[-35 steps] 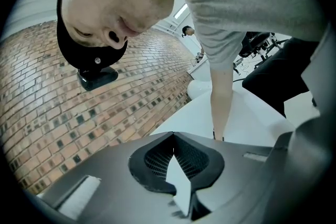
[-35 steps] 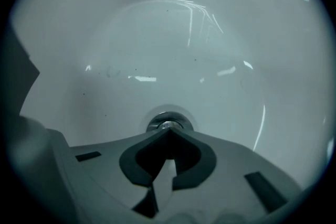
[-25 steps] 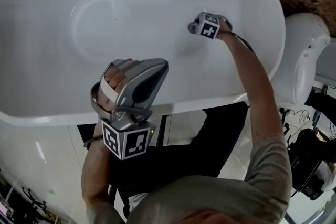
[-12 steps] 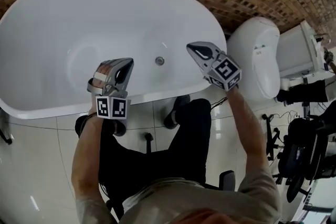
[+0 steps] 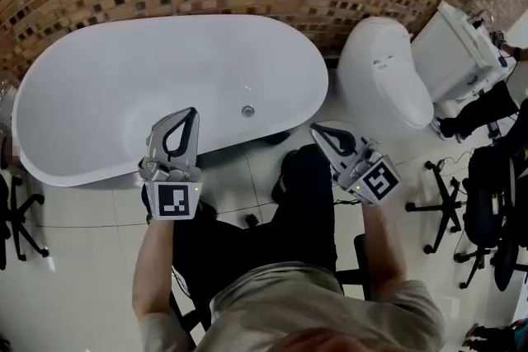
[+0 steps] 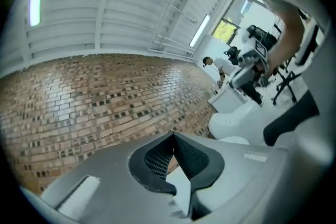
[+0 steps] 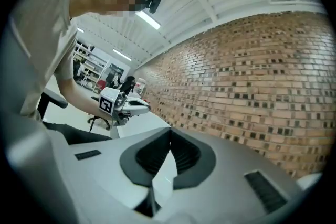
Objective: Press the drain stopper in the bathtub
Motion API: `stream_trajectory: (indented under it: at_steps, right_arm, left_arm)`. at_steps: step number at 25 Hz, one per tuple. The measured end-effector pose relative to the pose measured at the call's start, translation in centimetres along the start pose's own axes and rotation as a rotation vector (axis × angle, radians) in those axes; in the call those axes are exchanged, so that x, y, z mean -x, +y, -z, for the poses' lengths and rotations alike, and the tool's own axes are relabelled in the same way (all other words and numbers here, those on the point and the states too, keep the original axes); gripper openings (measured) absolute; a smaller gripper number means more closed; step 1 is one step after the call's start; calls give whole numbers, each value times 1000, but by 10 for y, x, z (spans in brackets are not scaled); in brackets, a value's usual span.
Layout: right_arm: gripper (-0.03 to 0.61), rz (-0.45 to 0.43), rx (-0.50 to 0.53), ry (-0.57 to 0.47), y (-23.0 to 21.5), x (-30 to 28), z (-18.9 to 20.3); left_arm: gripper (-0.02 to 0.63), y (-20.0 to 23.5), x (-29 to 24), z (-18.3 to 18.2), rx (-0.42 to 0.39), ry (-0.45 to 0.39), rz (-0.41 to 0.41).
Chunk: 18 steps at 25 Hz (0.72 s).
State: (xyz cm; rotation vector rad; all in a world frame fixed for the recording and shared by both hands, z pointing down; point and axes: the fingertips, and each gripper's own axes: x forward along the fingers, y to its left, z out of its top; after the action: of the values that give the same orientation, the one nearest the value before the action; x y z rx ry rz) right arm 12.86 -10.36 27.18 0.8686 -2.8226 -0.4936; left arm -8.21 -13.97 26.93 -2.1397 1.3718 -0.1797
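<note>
The left gripper [image 6: 173,135], fingers together, faces a brick wall [image 6: 94,97] and perhaps a toilet [image 6: 231,122].

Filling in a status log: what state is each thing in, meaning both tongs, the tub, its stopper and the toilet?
Left tongs: shut, empty, over the tub's near rim.
Right tongs: shut, empty, outside the tub.
Bathtub: no water, nothing inside.
Drain stopper: nothing touching it; up or down, too small to tell.
Toilet: lid down.
</note>
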Motion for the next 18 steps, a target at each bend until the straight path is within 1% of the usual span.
stream_trajectory:
  at_steps: [2, 4, 6, 7, 8, 10, 11, 13, 15, 18]
  right_arm:
    - [2, 14, -46, -31, 15, 9, 5]
    - [2, 31, -87, -57, 26, 17, 12]
    - [2, 50, -141, -95, 37, 26, 20]
    - [2, 55, -169, -105, 45, 30, 27]
    - [0, 52, -188, -99, 54, 32, 35]
    - [0, 22, -194, -53, 71, 35, 50]
    - [0, 5, -193, -38, 77, 37, 52]
    - [1, -16, -204, -50, 85, 40, 48]
    - [0, -18, -220, -72, 87, 47, 47]
    - [0, -14, -235, -71, 93, 61, 45]
  left_arm:
    - [8, -10, 21, -23, 89, -15, 34]
    - [8, -25, 40, -45, 188, -56, 61]
    - [8, -53, 59, -57, 290, -93, 96]
    - [8, -71, 69, -57, 317, -98, 123]
    - [8, -90, 78, -53, 323, -89, 155]
    - [9, -124, 92, -40, 311, -56, 230]
    - [9, -136, 97, -35, 309, -39, 267]
    - [9, -149, 102, -30, 301, -14, 328]
    - [9, -154, 104, -34, 291, -13, 358]
    - [9, -160, 106, -39, 341, -13, 375]
